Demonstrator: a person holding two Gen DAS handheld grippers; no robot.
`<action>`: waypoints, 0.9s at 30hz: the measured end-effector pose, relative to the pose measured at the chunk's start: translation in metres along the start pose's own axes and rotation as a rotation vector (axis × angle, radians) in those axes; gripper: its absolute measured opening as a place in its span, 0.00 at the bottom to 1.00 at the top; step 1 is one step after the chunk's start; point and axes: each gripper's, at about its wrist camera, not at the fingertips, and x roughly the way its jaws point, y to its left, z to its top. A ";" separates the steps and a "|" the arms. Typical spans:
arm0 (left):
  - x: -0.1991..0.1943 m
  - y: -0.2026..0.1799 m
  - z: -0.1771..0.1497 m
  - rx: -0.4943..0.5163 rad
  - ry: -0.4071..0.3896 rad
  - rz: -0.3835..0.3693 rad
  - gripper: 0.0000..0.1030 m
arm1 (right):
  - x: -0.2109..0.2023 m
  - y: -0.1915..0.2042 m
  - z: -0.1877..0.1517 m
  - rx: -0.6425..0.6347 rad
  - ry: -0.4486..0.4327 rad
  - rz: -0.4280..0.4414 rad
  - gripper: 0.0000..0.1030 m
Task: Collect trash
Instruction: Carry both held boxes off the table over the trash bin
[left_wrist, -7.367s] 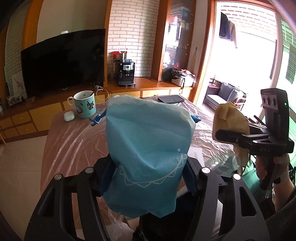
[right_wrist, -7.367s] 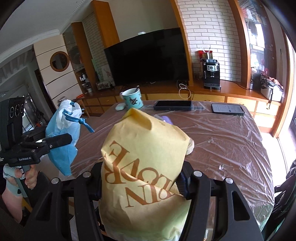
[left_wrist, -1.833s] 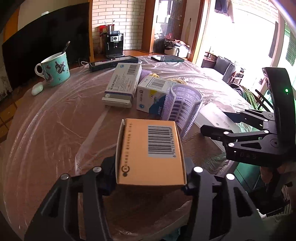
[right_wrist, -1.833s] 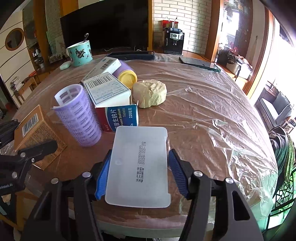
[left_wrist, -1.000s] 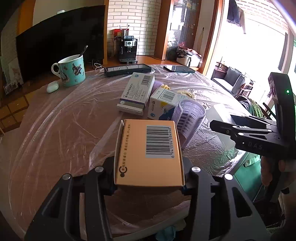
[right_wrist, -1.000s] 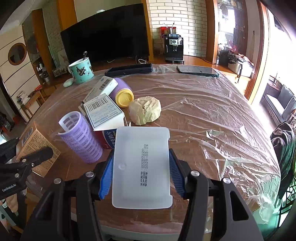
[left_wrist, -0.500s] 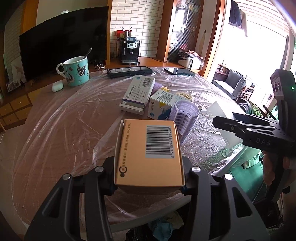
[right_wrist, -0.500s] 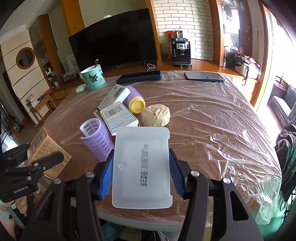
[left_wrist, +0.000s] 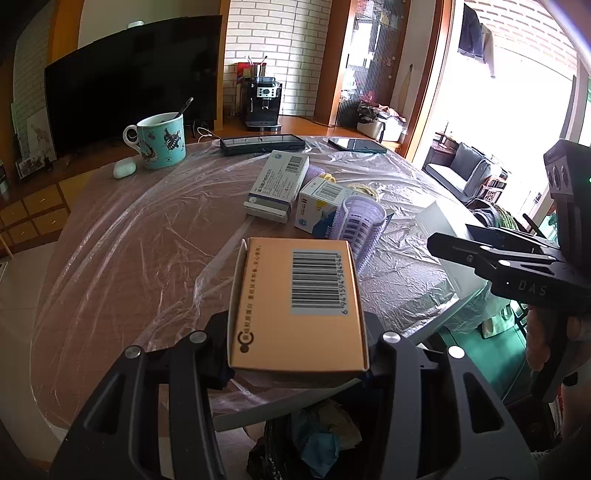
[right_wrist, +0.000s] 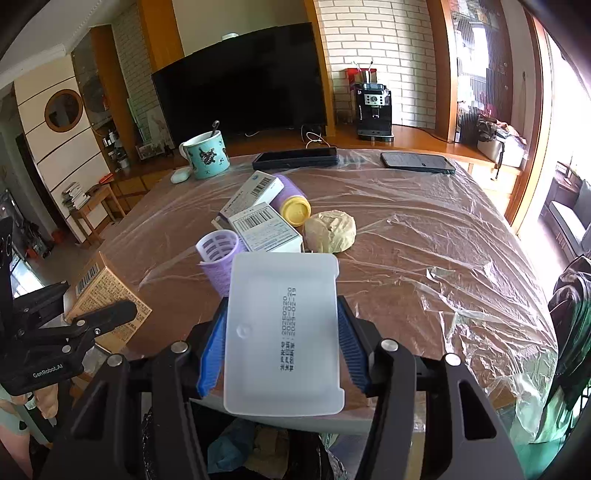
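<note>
My left gripper (left_wrist: 295, 332) is shut on an orange cardboard box (left_wrist: 297, 306) with a barcode on top, held over the near edge of the table. My right gripper (right_wrist: 282, 347) is shut on a translucent white plastic tray (right_wrist: 282, 332), also lifted at the table's near edge. Each gripper shows in the other's view: the right gripper (left_wrist: 517, 266) at the right, the left gripper (right_wrist: 74, 328) with the orange box (right_wrist: 103, 295) at the left. Below both, a black trash bag (right_wrist: 255, 454) holds blue and yellow paper.
On the plastic-covered table (right_wrist: 424, 229) lie a purple ribbed cup (right_wrist: 218, 258), two medicine boxes (right_wrist: 262, 225), a purple bottle with a yellow cap (right_wrist: 293, 206) and a crumpled paper ball (right_wrist: 330, 230). A teal mug (right_wrist: 205, 155), two phones and an earbud case sit at the far edge.
Both grippers drew back toward the near edge and rose a little with their loads. The table's edge and the trash bag below have come into view.
</note>
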 end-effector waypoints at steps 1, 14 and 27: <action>-0.002 -0.001 -0.001 0.001 -0.001 0.001 0.48 | -0.002 0.002 -0.001 -0.006 -0.001 0.000 0.53; -0.026 -0.016 -0.012 0.029 -0.013 -0.023 0.48 | -0.021 0.015 -0.015 -0.045 -0.004 0.023 0.53; -0.036 -0.026 -0.028 0.050 0.008 -0.046 0.48 | -0.036 0.019 -0.034 -0.060 0.017 0.036 0.53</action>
